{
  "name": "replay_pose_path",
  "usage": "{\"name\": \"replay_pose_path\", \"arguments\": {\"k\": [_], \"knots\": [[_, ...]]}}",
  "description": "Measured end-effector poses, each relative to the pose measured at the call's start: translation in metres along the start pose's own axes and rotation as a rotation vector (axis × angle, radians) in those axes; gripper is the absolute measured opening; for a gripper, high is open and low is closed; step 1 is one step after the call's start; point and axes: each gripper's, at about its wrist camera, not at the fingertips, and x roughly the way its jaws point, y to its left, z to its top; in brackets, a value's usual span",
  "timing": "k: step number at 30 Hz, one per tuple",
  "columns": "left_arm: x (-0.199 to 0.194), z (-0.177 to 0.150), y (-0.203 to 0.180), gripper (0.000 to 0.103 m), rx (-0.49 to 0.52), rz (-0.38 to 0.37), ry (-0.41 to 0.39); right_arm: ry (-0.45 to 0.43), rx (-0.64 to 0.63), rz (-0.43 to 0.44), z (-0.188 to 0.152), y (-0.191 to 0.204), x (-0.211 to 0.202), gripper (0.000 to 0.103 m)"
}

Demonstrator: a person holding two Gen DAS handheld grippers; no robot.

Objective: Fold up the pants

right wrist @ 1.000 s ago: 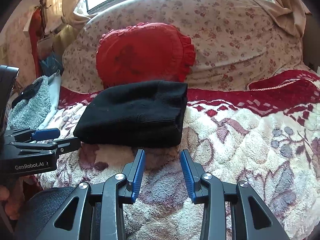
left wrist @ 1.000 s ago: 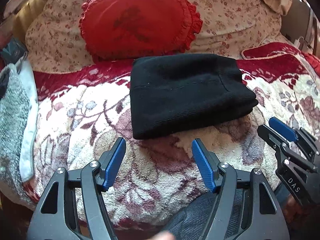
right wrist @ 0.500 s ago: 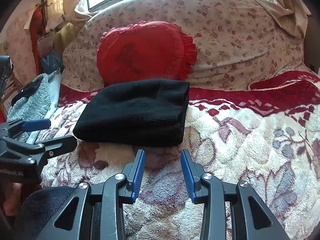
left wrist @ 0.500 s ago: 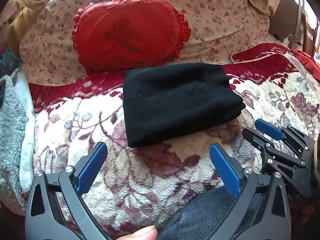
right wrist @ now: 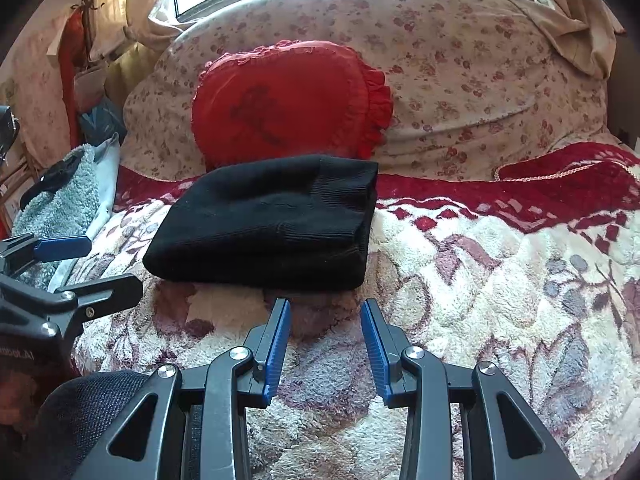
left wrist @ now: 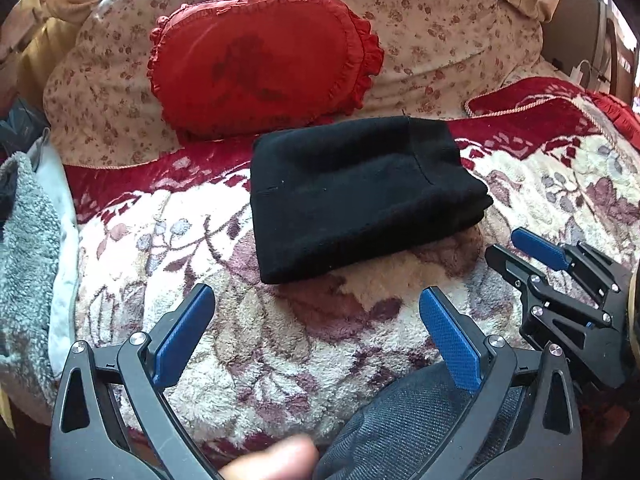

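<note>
My left hand-held gripper (left wrist: 316, 312) has just spread wide, empty; my right hand-held gripper (right wrist: 325, 320) sits half open, empty too. The pants (left wrist: 356, 196) lie folded just ahead of both. I'd back off cleanly, without snagging them.

Before my claws lies a bed under a floral fleece blanket (left wrist: 280, 344). At frame centre rest folded black pants (left wrist: 360, 196); above them, a red frilled cushion (left wrist: 264, 60). A grey towel (left wrist: 24, 248) lies at left.
</note>
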Motion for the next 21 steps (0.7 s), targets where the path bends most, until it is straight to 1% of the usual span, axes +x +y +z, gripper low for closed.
{"name": "replay_pose_path", "arguments": {"k": [2, 7, 13, 21], "knots": [[0.002, -0.003, -0.006, 0.102, 0.014, -0.007, 0.009, 0.001, -0.001, 0.000, 0.000, 0.000, 0.000, 0.035], [0.007, -0.006, -0.016, 0.102, 0.034, 0.046, 0.022, 0.001, -0.005, -0.002, 0.000, 0.000, 0.000, 0.035], [0.008, -0.003, -0.015, 0.102, 0.024, 0.057, 0.021, -0.002, -0.004, -0.002, 0.000, -0.001, 0.000, 0.035], [0.005, -0.002, -0.021, 0.102, 0.053, 0.056, 0.001, -0.013, 0.006, -0.004, -0.001, -0.004, -0.005, 0.035]]}}
